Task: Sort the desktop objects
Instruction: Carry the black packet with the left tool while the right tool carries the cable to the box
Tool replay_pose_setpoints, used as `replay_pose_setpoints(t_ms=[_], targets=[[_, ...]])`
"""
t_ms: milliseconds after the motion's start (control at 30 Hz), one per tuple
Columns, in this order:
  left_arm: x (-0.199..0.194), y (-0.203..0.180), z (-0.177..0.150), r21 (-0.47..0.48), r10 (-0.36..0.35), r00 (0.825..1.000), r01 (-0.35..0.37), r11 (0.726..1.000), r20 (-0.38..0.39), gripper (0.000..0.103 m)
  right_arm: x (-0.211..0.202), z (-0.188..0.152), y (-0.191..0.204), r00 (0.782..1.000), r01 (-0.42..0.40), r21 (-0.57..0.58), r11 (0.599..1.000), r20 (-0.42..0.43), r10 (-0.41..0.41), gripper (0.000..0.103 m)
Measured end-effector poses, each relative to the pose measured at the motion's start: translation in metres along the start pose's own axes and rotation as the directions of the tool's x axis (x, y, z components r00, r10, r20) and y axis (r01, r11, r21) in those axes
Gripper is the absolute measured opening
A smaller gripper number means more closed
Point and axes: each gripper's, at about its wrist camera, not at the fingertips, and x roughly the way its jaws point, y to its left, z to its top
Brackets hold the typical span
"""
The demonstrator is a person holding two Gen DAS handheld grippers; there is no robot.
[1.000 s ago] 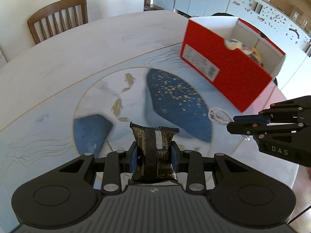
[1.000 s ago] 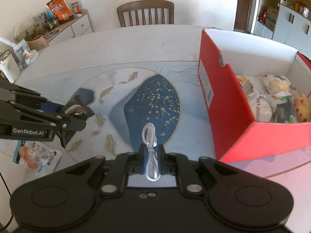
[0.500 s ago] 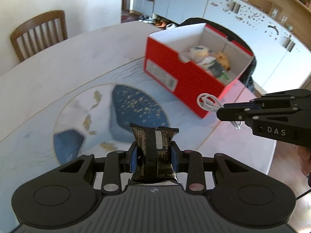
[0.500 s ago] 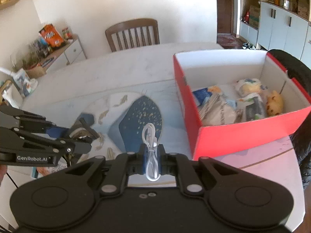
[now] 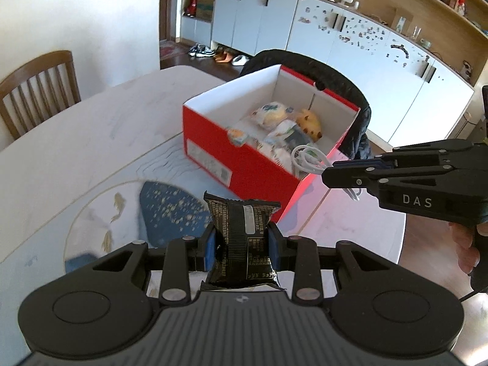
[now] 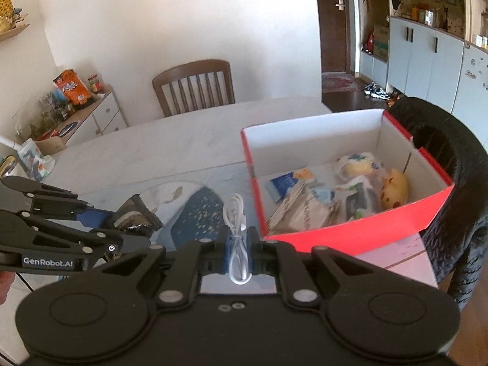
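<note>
My left gripper (image 5: 241, 247) is shut on a black snack packet (image 5: 241, 235) and holds it above the table. It shows at the left of the right wrist view (image 6: 122, 222). My right gripper (image 6: 237, 245) is shut on a coiled white cable (image 6: 235, 222), raised near the red box's front corner. The cable also shows in the left wrist view (image 5: 305, 160). The open red box (image 5: 231, 155), white inside, holds several wrapped snacks (image 6: 335, 195); it also shows in the right wrist view (image 6: 350, 231).
The white table (image 5: 76, 140) has a blue fish-pattern mat (image 5: 170, 210). Wooden chairs stand at the far side (image 6: 195, 85). A black jacket hangs on a chair behind the box (image 6: 451, 152). A cluttered side cabinet is at the left (image 6: 76, 106).
Both grippers have risen with their loads, so the box now shows from above with its contents in sight. The right gripper has moved closer to the box.
</note>
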Motion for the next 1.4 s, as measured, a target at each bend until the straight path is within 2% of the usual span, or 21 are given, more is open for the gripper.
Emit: replay_pose_setpoints(t_ms=[600, 1033, 1267, 1400], targets=[[0.054, -0.049, 0.067, 0.045, -0.029, 1.0, 0.028, 0.999, 0.008, 0.032, 0.012, 0.027, -0.079, 0.999, 0.033, 0.026, 0.999, -0.004, -0.033, 0.009], [0.115, -0.053, 0.119, 0.032, 0.035, 0.999, -0.034, 0.999, -0.023, 0.032, 0.039, 0.039, -0.128, 0.999, 0.024, 0.046, 0.999, -0.035, -0.022, 0.009], [0.153, -0.047, 0.141, 0.047, 0.069, 0.996, -0.066, 0.997, -0.054, 0.032, 0.057, 0.043, -0.13, 0.998, 0.015, 0.008, 1.0, -0.056, -0.015, 0.009], [0.17, -0.048, 0.15, 0.093, 0.103, 0.994, -0.098, 0.991, -0.048, 0.032, 0.069, 0.047, -0.13, 0.997, 0.012, -0.001, 1.0, -0.074, -0.012, 0.009]])
